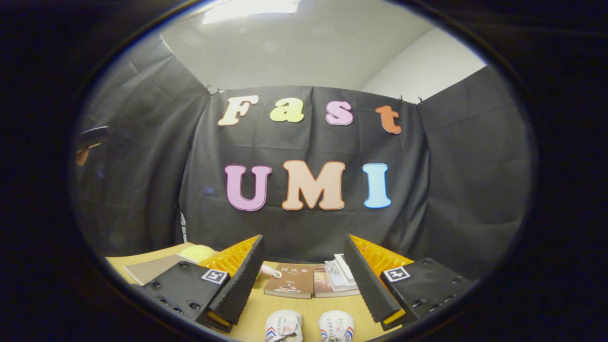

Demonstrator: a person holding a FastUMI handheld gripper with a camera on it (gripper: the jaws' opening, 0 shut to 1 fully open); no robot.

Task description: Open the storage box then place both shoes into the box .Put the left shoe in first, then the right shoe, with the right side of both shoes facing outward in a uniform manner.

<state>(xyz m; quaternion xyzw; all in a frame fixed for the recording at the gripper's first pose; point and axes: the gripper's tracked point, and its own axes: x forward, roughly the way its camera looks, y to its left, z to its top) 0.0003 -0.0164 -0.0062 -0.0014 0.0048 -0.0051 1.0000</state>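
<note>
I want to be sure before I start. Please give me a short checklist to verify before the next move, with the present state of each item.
1. Hand-held gripper fingers open, holding nothing: ok.
2. Both shoes on the table, side by side between the fingers: ok.
3. Which shoe is left: cannot tell.
4. Storage box located: cannot tell.
5. Books lie beyond the shoes, apart from them: ok.

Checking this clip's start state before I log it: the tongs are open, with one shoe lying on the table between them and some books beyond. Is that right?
Not quite: the gripper view shows two shoes, not one, a left-hand shoe and a right-hand shoe, side by side on the table. The rest holds: the tongs are open, empty, and the books lie beyond the shoes.
</note>
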